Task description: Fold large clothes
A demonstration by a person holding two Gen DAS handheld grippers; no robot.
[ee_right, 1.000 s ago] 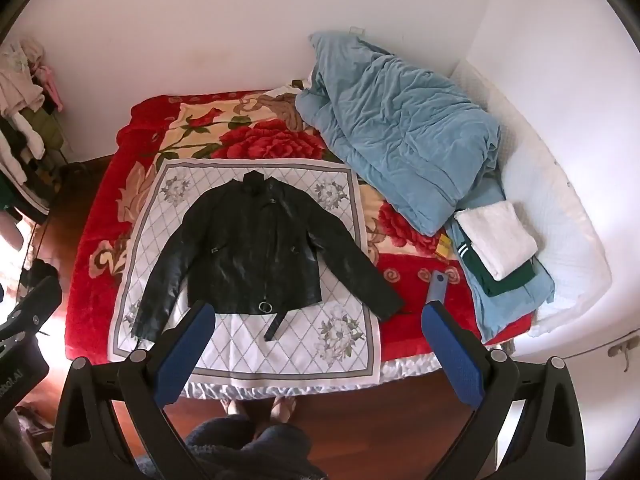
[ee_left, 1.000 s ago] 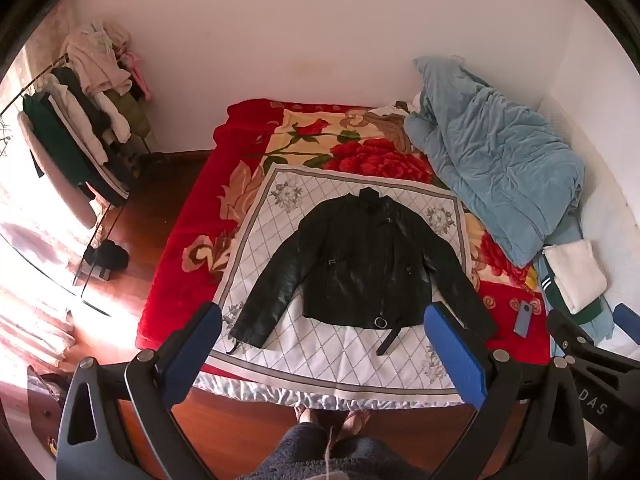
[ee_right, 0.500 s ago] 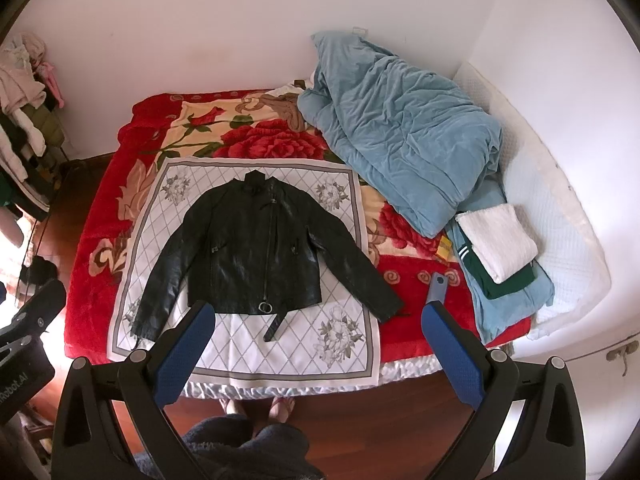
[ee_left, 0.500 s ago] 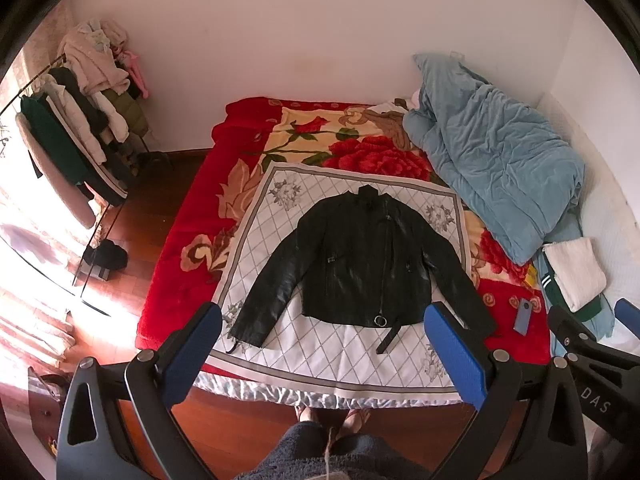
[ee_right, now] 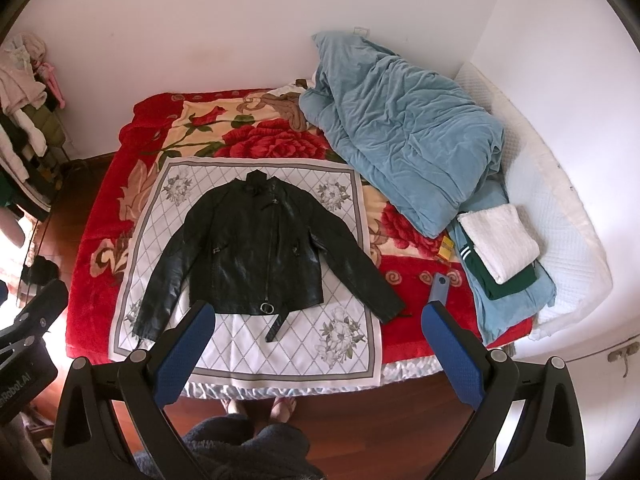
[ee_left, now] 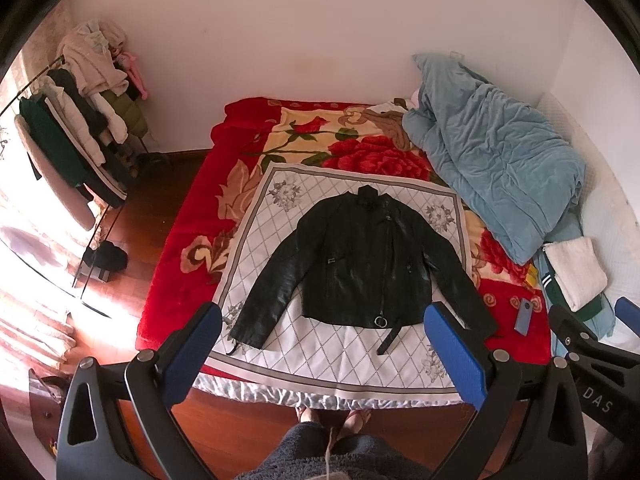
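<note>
Left gripper (ee_left: 322,350) held high above the foot of the bed, jaws spread wide, nothing between the blue pads (ee_left: 192,354). Right gripper (ee_right: 316,350) level with it, just beside it, likewise gaping and empty. Both well apart from the black leather jacket (ee_left: 370,268), aimed down over it from the bed's near edge.

Open wooden floor (ee_left: 132,216) along the left of the bed, up to a loaded clothes rack (ee_left: 76,136). Far and right sides shut in by white walls. Right part of the bed taken up by a heaped blue duvet (ee_right: 404,136) and a stack of folded clothes (ee_right: 500,244); a blue phone (ee_left: 523,316) flat on the red floral blanket (ee_left: 180,248), near the jacket's right cuff.

Jacket front-up and flat on a white diamond-patterned cloth (ee_left: 320,354), collar toward the far wall, zipped, both sleeves angled out and down, right cuff over the cloth's edge. Belt strap and ring buckle trailing from the hem.
</note>
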